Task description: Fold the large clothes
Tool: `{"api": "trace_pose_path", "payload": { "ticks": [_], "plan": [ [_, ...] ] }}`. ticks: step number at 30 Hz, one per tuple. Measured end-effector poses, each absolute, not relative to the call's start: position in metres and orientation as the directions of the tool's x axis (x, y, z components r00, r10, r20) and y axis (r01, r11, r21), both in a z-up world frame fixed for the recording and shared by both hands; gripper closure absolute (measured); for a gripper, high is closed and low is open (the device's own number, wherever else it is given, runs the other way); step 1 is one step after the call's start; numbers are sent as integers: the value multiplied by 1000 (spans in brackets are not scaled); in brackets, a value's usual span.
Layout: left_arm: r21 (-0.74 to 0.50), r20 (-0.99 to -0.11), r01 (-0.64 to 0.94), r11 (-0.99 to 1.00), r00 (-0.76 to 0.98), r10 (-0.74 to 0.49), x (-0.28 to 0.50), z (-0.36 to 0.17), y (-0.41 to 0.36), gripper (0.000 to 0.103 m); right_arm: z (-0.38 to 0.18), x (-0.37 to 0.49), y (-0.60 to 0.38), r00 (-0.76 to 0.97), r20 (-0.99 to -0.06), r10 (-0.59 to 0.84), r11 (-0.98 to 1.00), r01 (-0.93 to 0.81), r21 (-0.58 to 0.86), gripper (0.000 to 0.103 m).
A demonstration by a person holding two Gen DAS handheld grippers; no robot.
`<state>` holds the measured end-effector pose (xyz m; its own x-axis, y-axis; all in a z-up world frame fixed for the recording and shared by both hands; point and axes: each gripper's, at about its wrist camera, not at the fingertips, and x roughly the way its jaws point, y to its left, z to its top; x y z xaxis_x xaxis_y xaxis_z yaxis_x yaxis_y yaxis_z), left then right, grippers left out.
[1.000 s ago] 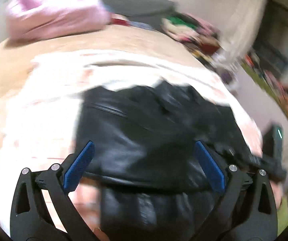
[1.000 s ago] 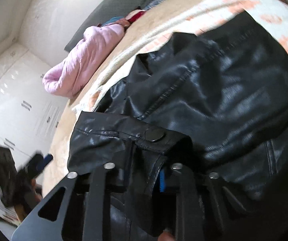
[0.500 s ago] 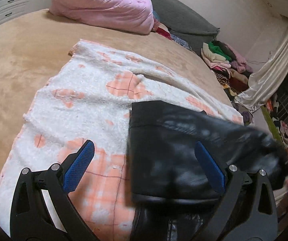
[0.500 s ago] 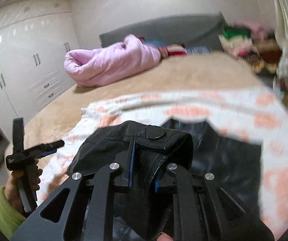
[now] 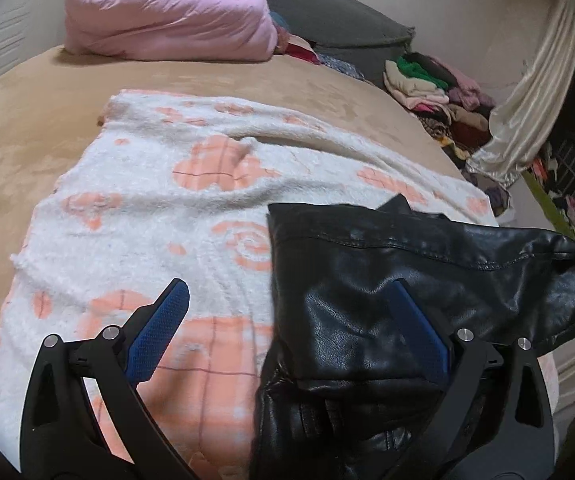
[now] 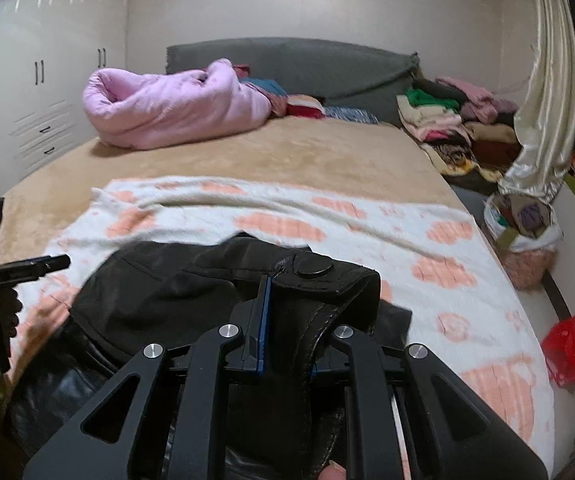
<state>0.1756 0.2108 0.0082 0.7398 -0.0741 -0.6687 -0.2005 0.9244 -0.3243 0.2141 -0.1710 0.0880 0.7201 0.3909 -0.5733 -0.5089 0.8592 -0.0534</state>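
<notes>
A black leather jacket (image 5: 407,272) lies on a white and peach blanket (image 5: 159,208) on the bed. In the right wrist view my right gripper (image 6: 287,320) is shut on a snap-buttoned cuff of the jacket (image 6: 313,268), holding that part up off the blanket. The rest of the jacket (image 6: 147,300) hangs and bunches below it. My left gripper (image 5: 291,320) stands open low over the jacket's left edge, one blue pad (image 5: 163,332) over the blanket and the other above leather, gripping nothing. It also shows at the left of the right wrist view as the left gripper (image 6: 61,263), held by a hand.
The tan bed (image 6: 287,152) carries a pink duvet (image 6: 175,112) by the grey headboard (image 6: 307,60). A heap of clothes (image 6: 447,120), a cream curtain (image 6: 543,80) and a red bag (image 6: 567,348) are on the right. White wardrobes (image 6: 39,80) stand to the left.
The right gripper rose with the cuff and rolled level, lifting it off the blanket. In the left view the jacket shifted right, baring more blanket on the left.
</notes>
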Motion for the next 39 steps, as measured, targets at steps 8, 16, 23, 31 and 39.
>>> {"api": "trace_pose_path", "payload": {
  "ticks": [8, 16, 23, 31, 39],
  "plan": [
    [-291, -668, -112, 950, 734, -118, 188, -1, 188, 52, 61, 218, -179, 701, -609, 371, 870, -492, -36, 90],
    [-269, -696, -8, 963, 693, -188, 204, -15, 158, 79, 53, 217, -182, 695, -627, 352, 873, -486, -49, 90],
    [-264, -757, -17, 964, 623, -197, 213, -32, 152, 79, 50, 216, -181, 696, -626, 352, 872, -487, -52, 90],
    [-263, -785, -25, 964, 586, -199, 218, -51, 151, 79, 49, 218, -177, 695, -630, 347, 872, -486, -57, 90],
    [-258, -785, -29, 966, 589, -192, 217, -52, 151, 79, 31, 232, -180, 666, -678, 311, 892, -451, -34, 90]
  ]
}}
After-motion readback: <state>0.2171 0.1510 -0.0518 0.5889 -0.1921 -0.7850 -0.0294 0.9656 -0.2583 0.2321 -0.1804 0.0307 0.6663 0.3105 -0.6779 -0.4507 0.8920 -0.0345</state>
